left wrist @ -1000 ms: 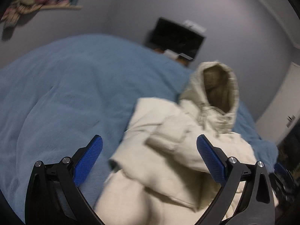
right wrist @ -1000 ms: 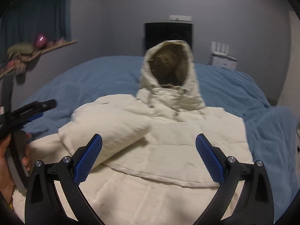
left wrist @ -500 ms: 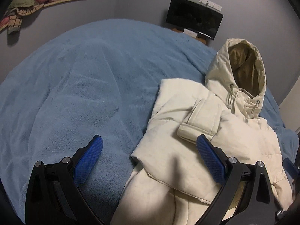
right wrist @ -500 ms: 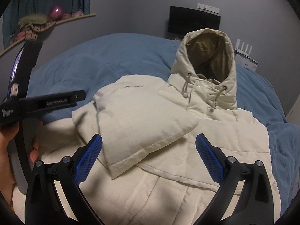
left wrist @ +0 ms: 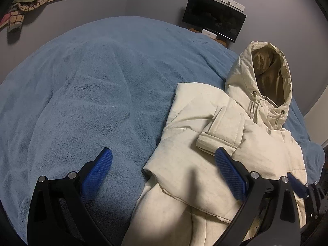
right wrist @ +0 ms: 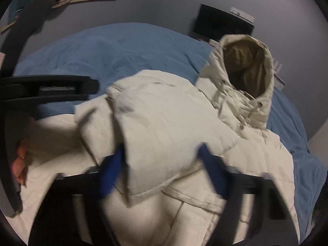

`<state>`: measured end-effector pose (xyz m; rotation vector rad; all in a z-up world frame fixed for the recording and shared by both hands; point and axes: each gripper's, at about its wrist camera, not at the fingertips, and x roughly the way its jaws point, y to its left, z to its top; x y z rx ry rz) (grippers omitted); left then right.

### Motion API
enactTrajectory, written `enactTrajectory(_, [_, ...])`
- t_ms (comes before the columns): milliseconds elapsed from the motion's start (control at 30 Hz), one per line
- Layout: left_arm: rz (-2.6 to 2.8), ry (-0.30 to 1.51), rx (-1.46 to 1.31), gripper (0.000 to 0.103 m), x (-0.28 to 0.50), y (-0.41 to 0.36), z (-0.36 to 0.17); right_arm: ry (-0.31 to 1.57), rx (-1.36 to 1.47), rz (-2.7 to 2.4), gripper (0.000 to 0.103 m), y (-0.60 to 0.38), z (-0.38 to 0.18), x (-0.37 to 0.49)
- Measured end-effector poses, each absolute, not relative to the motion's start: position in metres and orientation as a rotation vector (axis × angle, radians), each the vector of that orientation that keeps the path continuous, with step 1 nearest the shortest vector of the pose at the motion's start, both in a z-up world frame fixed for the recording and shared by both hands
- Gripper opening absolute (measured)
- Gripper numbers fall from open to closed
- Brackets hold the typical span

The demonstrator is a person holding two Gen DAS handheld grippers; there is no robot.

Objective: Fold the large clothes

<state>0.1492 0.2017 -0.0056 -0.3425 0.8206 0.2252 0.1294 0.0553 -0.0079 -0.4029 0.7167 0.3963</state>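
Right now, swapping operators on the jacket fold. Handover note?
Left tool: open, holding nothing, hovering over the jacket's left edge where it meets the blue blanket.
Right tool: jaws have just been closing, with the folded sleeve between them; the picture is too blurred to confirm a firm pinch.
Cream hooded jacket: front up on the bed, hood standing open at the far end.
Done: one sleeve folded across the chest.
Left: the other side, the hood, and folding the body, probably from the hem up.

Two close wrist views angled down, sharing the jacket [left wrist: 215, 143] on the bed [left wrist: 92, 82]
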Motion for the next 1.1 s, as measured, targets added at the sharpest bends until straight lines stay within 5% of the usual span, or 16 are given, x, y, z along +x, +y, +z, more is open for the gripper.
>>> enactTrajectory(100, [0.224,0.821,-0.338,0.096,0.149,0.201,-0.006,0.690,-0.352,0.397,0.032,0.041,-0.001,0.126])
enactTrajectory(267, [0.218,0.814,-0.316,0.096,0.148,0.197,-0.004,0.661,-0.246,0.337,0.022,0.002,0.014,0.123])
enactTrajectory(800, [0.175,0.804,-0.162,0.096,0.147,0.170,-0.003,0.901,0.051,0.197,0.022,-0.099,-0.029,0.141])
enactTrajectory(900, [0.178,0.803,-0.150,0.096,0.147,0.168,-0.003,0.909,0.008,0.226,0.025,-0.091,-0.032,0.136])
enactTrajectory(967, [0.180,0.804,-0.156,0.096,0.147,0.169,-0.003,0.898,-0.053,0.238,0.039,-0.081,-0.030,0.129])
enactTrajectory(1033, [0.182,0.806,-0.163,0.096,0.148,0.169,-0.004,0.868,-0.148,0.266,0.064,-0.065,-0.026,0.120])
enactTrajectory(1100, [0.182,0.806,-0.162,0.096,0.148,0.169,-0.003,0.829,-0.245,0.315,0.070,-0.044,-0.024,0.111])
